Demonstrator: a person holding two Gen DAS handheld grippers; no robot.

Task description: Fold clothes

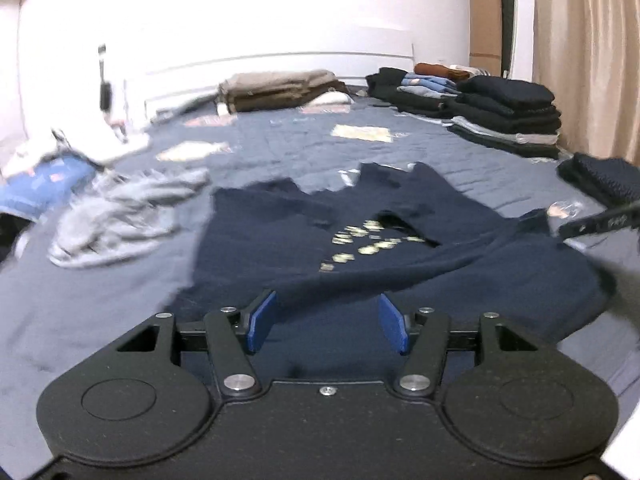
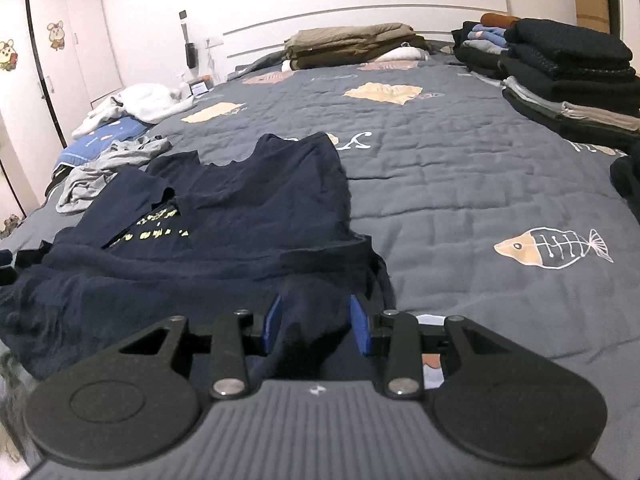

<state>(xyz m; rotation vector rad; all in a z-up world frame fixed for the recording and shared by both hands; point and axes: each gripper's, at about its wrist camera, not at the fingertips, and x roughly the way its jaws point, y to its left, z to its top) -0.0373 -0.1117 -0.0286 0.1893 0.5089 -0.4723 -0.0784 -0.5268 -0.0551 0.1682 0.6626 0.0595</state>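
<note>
Hovering over the navy T-shirt (image 2: 224, 216) lying rumpled on the near bed (image 2: 460, 184), my left gripper (image 1: 326, 322) and right gripper (image 2: 316, 322) stand spread; soft, limp cloth, best pinched at its near hem.

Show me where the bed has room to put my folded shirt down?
The quilt is bare between the navy shirt and the folded stacks, around the fish picture. Crowded: the left edge, with the crumpled grey garment and white clothes.
</note>
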